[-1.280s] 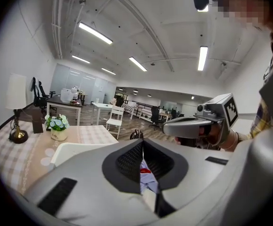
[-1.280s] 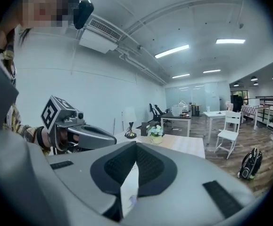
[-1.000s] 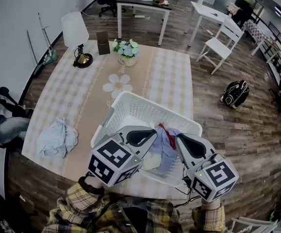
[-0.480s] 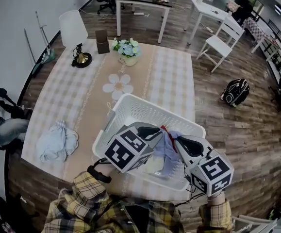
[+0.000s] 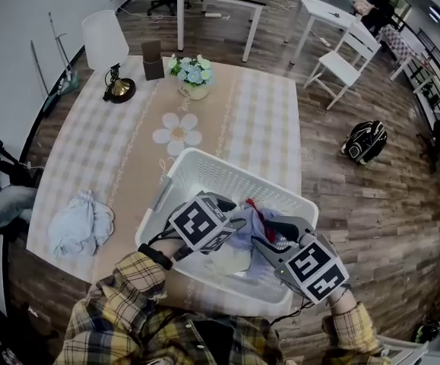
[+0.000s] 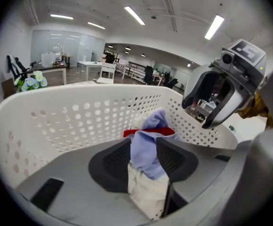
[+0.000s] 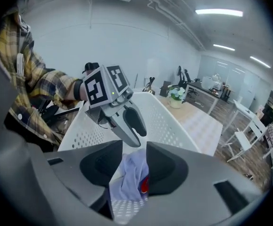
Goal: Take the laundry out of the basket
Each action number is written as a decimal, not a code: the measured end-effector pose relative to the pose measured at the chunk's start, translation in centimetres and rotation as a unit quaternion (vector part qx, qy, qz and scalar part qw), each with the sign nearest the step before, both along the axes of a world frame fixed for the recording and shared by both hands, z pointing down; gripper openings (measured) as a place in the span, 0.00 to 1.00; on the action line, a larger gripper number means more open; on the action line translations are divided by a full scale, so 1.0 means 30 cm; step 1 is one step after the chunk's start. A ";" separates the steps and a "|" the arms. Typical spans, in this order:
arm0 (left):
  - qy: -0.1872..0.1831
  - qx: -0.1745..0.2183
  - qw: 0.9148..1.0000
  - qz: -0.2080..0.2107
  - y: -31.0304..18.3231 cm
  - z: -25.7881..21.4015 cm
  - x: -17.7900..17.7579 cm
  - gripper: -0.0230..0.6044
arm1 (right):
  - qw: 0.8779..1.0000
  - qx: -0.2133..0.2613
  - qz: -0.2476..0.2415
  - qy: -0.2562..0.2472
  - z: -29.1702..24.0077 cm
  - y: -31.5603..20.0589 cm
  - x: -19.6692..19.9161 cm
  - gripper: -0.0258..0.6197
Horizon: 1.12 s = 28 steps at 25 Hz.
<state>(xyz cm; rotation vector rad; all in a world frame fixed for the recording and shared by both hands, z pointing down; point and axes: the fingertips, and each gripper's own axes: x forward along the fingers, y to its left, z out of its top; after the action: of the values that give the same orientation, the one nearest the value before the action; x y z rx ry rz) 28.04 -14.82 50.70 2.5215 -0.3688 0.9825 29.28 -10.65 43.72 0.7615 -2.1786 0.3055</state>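
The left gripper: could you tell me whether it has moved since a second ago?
Yes. The left gripper has dropped from the basket rim down inside it; its jaws have just been opening, with the blue laundry between them.

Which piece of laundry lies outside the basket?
The pale blue bundle on the tablecloth, left of the white basket. The lilac-blue garment and the cream cloth lie inside it.

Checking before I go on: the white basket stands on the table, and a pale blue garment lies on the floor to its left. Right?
No: the pale blue garment lies on the table, not the floor, left of the white basket, as the head view shows.
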 end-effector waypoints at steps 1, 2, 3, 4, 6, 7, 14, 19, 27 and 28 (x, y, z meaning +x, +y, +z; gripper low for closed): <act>-0.007 -0.004 1.000 0.008 0.003 0.019 0.003 0.38 | 1.000 -0.009 -0.012 0.012 0.021 0.002 -0.004 0.34; -0.013 -0.007 1.000 0.014 0.007 0.036 0.006 0.39 | 0.999 -0.019 -0.025 0.025 0.043 0.006 -0.007 0.36; -0.017 -0.010 1.000 0.020 0.010 0.051 0.009 0.41 | 0.998 -0.030 -0.038 0.037 0.065 0.011 -0.011 0.39; -0.022 -0.013 0.999 0.024 0.012 0.064 0.012 0.41 | 0.997 -0.041 -0.051 0.050 0.086 0.017 -0.015 0.42; -0.031 -0.018 0.999 0.029 0.014 0.087 0.013 0.44 | 0.992 -0.060 -0.079 0.073 0.128 0.027 -0.024 0.49; -0.036 -0.021 0.999 0.030 0.015 0.100 0.012 0.46 | 0.990 -0.067 -0.092 0.085 0.146 0.029 -0.028 0.50; -0.073 -0.046 0.995 0.041 0.042 0.203 0.004 0.60 | 0.968 -0.103 -0.159 0.167 0.268 0.025 -0.038 0.61; -0.102 -0.023 0.994 0.038 0.013 0.250 -0.015 0.63 | 0.954 -0.115 -0.182 0.210 0.343 0.014 -0.031 0.64; -0.106 -0.097 0.989 0.031 0.076 0.317 -0.023 0.63 | 0.917 -0.137 -0.228 0.296 0.460 0.021 0.016 0.64; -0.096 -0.150 0.983 0.036 0.137 0.320 -0.015 0.63 | 0.914 -0.144 -0.231 0.302 0.475 0.023 0.022 0.64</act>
<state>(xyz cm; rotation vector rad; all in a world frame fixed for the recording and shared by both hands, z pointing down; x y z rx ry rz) 27.57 -10.72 60.30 2.1894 -0.1692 1.2164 29.93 -9.95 57.97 0.1239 -1.6031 0.1151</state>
